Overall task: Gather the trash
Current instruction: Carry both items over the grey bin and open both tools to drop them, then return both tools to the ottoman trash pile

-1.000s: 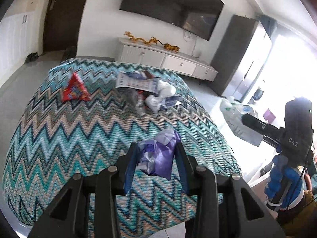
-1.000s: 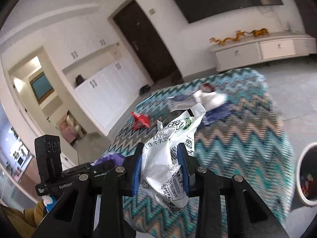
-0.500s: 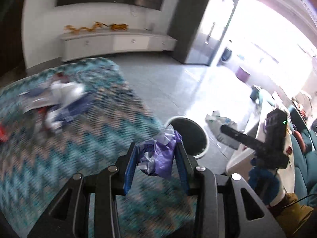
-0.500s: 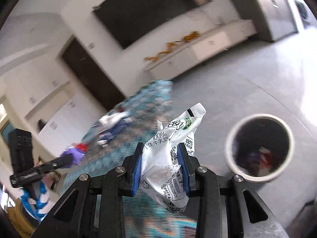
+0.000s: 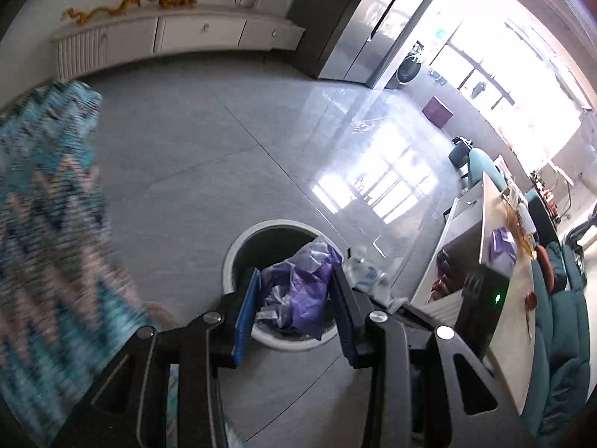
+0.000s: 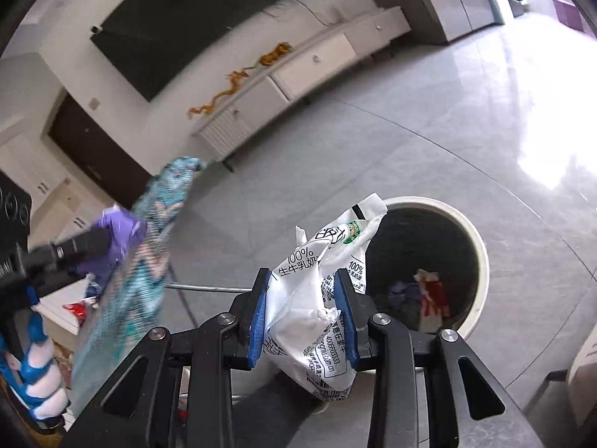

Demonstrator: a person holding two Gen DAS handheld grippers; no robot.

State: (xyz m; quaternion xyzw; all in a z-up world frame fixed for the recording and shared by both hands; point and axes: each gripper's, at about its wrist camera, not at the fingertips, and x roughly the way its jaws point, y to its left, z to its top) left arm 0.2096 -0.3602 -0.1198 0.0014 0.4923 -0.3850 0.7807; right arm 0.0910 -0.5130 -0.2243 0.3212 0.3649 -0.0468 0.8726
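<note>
Carry-to-bin step: your left tongs (image 5: 294,298) clenched purple wrap (image 5: 298,295), right tongs (image 6: 301,311) clenched milk pouch (image 6: 317,298). Next: centre over bin (image 6: 474,239), release.

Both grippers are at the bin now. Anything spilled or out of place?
Nothing stands out. The bin is upright with trash inside, the left gripper holds the purple wrapper, and the right gripper holds the white milk pouch.
</note>
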